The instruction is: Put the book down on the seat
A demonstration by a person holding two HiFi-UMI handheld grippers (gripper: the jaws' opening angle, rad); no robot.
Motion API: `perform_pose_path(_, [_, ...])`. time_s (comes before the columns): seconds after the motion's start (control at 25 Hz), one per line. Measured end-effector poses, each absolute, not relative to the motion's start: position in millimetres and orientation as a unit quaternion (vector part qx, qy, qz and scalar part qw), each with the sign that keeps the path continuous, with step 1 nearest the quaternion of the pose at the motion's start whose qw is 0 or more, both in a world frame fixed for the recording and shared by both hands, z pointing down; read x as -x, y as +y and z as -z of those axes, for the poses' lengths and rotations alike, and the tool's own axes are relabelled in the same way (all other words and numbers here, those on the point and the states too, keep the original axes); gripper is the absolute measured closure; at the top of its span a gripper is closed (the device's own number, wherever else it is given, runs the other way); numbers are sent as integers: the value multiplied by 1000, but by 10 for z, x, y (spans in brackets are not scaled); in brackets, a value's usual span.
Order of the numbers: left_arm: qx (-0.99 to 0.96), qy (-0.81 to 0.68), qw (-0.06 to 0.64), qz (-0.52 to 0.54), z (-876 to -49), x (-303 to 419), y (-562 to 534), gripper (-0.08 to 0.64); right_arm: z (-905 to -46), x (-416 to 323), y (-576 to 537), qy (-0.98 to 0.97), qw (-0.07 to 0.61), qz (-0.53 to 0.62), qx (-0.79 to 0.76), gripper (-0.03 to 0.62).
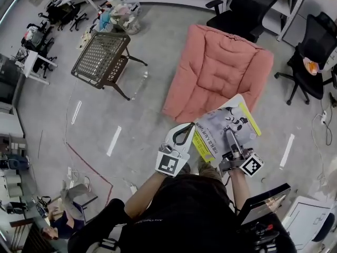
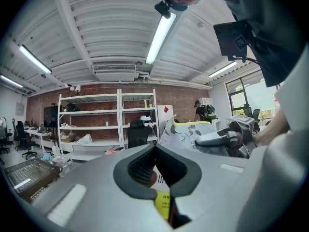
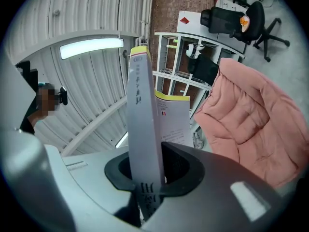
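Overhead plus close views, all sharing book

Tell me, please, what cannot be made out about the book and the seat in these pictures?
- Head view: whether the book touches the seat or hangs above it; the steep look down hides any gap.
- Head view: the book's print, too small to read.
- Head view: the seat's underside and legs, hidden by its cushion.
- Right gripper view: the seat's right part, cut off by the picture's edge.
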State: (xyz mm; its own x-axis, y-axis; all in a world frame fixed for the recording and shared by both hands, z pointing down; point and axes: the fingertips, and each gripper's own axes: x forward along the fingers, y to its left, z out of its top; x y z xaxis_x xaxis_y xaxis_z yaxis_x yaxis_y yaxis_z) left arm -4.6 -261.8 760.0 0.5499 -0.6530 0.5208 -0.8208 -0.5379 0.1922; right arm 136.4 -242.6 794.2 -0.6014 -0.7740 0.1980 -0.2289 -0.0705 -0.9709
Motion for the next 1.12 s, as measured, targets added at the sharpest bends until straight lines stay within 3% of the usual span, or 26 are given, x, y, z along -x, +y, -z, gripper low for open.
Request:
perform_pose_path(0.16, [-861,-412,216,-207,-7902,-147,-2816,560,-8379,-1554,-2558,615,216,640,408,499])
perform_pose_path(0.4, [-859,-378,283,-199,-8349,-300,-2853,560,-8795,-1569,-2547,575,187,663,441,499])
perform_pose_path(0.48, [-868,-363,279,-193,-8031,-249,-2509,560,-8481,-1419,-2227,580,187,659,441,499])
perform_pose_path(0.64, [-905,-363,174,-137,-6176,149,-1326,560,-6822,-889,-1124,642,230,598,420,499])
perform_pose_path(0.72, [-909,-367,155,-127,-5508,286,-786,560,-6236,-708,-608,658,237,585,412,499])
perform_pose_path(1.12, [-867,-408,233,-167,-5723,343,-449,560,-6246,-712,-461,637,219,603,427,499])
